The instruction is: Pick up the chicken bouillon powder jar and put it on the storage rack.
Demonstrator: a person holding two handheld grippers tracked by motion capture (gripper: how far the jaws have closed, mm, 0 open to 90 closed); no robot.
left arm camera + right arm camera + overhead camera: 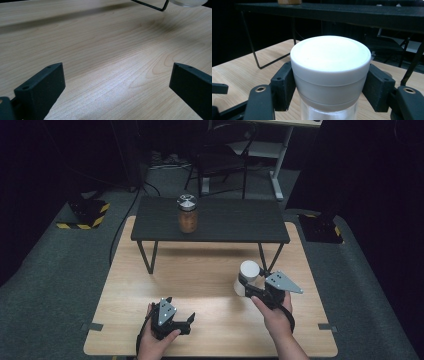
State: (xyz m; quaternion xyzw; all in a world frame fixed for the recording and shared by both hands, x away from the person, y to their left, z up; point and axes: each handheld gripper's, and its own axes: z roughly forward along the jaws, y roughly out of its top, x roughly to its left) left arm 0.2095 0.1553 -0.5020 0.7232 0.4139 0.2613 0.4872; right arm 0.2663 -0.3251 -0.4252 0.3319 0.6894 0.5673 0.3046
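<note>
My right claw (248, 282) pinches the white-lidded jar (246, 277), which stands upright on the tabletop (210, 275) right of centre in the high view, just in front of the right leg of the black riser shelf (210, 220). In the right gripper view the two black jaws press on opposite flanks of the white lid (330, 56), left and right of it, with the clear glass body showing below at the bottom centre of the frame. The jar's long axis runs straight up, and my jaws close across it at lid height, so any lift should go along that axis without tipping it. My left claw (191, 319) sits low in the lower left of the high view, well apart from the jar, jaws spread wide over bare wood with nothing between them; in the left gripper view the jar's glass base (186, 2) just peeks in at the upper right corner, so from that claw the jar lies ahead and to the right. The right hand is plainly the one on the job. On the riser, toward the top centre of the high view, stands an amber-filled jar with a metal lid (187, 213), well apart from both claws.
</note>
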